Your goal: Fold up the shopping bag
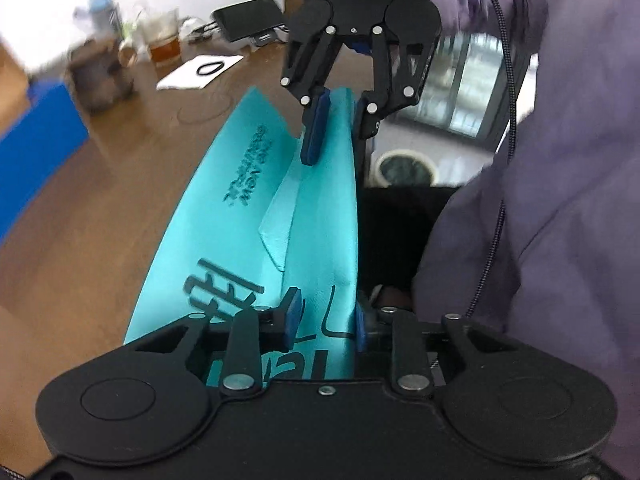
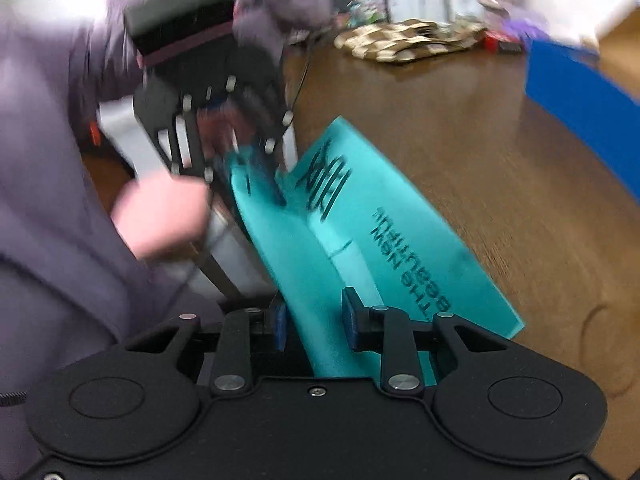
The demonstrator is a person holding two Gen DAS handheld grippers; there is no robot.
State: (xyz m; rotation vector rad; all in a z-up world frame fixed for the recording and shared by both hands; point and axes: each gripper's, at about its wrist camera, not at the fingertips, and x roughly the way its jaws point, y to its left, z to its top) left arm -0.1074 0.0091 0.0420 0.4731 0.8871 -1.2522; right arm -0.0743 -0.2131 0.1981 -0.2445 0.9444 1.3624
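Left gripper [image 1: 326,318]: fingers parted, blue pads either side of a raised fold of the teal shopping bag [image 1: 240,216]. There is a visible gap between the left pad [image 1: 294,314] and the fabric, and the right pad sits against the bag's edge. I cannot say the fabric is pinched; the jaws look partly open with the fold running between them.

Right gripper [image 2: 314,320]: same picture from the other end. Fingers parted, pads flanking the upturned edge of the bag, cloth running between them, with space on both sides. In the left wrist view the right gripper [image 1: 340,128] points back toward me from the far end of the bag, tilted down, its blue pads straddling the same ridge of fabric.

Pose: the two grippers face one another along the bag's long edge, one at each end. In the right wrist view, my left hand [image 2: 160,216] wraps the handle of the left gripper, purple sleeve [image 2: 52,200] behind it; that part is badly blurred.

Bag position: lying on the brown wooden table [image 1: 120,184], near its edge on my side, already folded into a long narrow strip with dark printed lettering up. The edge nearest me is lifted into a ridge; the rest lies flat.

Also on the table, far side: a white sheet [image 1: 198,72] and a glass of amber liquid [image 1: 164,46].
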